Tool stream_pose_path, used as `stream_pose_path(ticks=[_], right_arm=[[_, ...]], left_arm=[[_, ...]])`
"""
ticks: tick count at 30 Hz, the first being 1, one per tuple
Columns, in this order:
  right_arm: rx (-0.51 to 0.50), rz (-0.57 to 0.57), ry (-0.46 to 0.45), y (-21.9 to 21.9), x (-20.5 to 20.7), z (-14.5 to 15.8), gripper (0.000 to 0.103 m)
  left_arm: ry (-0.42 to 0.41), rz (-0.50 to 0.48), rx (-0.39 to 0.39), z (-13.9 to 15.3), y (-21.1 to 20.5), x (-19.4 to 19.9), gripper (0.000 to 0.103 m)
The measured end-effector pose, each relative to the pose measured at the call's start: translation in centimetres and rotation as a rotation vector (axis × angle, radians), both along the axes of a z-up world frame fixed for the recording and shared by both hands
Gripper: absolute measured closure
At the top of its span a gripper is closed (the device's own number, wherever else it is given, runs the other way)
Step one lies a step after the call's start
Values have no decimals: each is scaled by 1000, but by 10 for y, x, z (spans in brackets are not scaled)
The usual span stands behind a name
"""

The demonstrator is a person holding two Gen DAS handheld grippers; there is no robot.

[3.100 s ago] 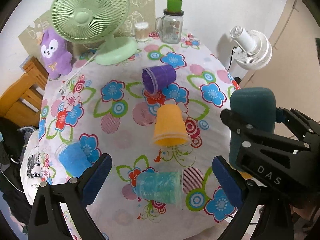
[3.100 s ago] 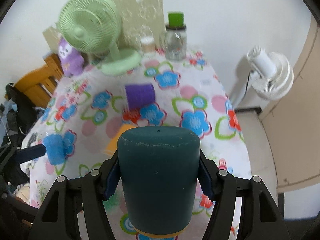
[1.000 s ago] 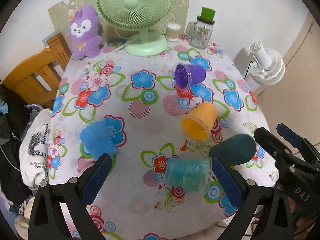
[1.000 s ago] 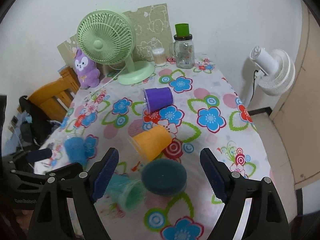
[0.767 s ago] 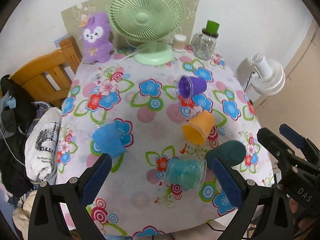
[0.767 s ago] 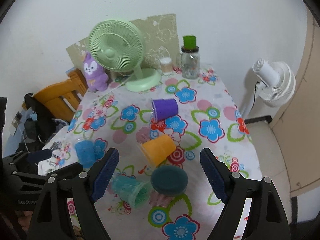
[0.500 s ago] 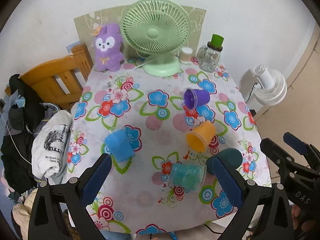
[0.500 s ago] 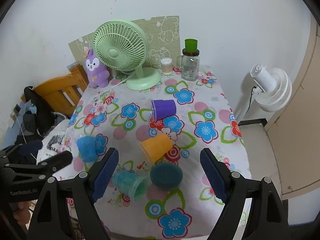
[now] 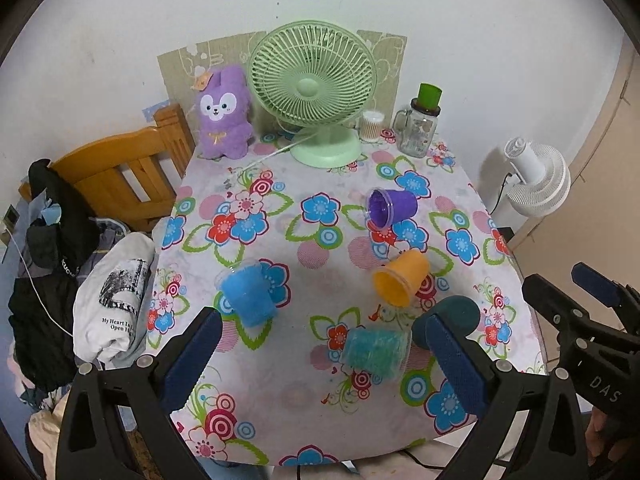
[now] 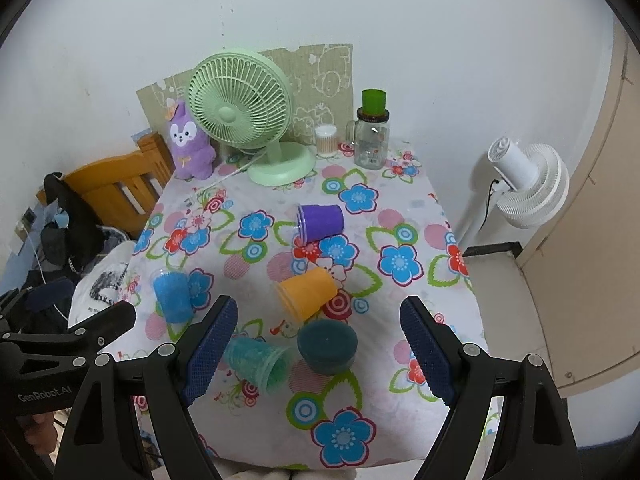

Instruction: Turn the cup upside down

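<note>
1. The left gripper (image 9: 324, 356) hangs high above the near edge of the floral-print tablecloth (image 9: 280, 416), its blue-padded fingers (image 9: 192, 356) spread wide with nothing between them. The right gripper (image 10: 320, 354) is likewise wide open and empty.
2. Only the left view shows the right gripper from the side, at the table's right edge; only the right view shows the left gripper's black frame at lower left.
3. Nearest on the cloth, the dark teal opaque plastic cup (image 10: 327, 346) stands upside down, flat base up. The right view shows the whole round base; in the left view a finger pad covers part of it (image 9: 456, 312).
4. Just to its left lies a translucent teal textured cup (image 10: 258, 362) on its side, mouth towards the dark one.
5. Behind them an orange plastic cup (image 10: 307, 293) lies on its side; further left lies a blue translucent cup (image 9: 248, 294).
6. Further back a purple cup (image 9: 391, 207) lies on its side.
7. At the far edge stand a pale green desk fan (image 9: 312, 80), a purple plush rabbit (image 9: 223, 114), a glass jar with a green lid (image 10: 373, 134) and a small cotton-swab container (image 10: 326, 141).
</note>
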State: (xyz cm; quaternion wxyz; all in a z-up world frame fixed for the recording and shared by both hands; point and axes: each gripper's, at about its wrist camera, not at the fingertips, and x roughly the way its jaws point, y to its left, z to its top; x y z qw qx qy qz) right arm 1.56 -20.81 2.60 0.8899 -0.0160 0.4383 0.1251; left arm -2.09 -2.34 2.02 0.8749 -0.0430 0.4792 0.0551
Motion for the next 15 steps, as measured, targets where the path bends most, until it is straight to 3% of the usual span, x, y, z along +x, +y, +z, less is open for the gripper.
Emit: stream_pose_path(ticks=[15], right_arm=[[-4,3,-29,7,-11,6,17]], left_arm=[[-29,-2,6,4,-1,-6,0]])
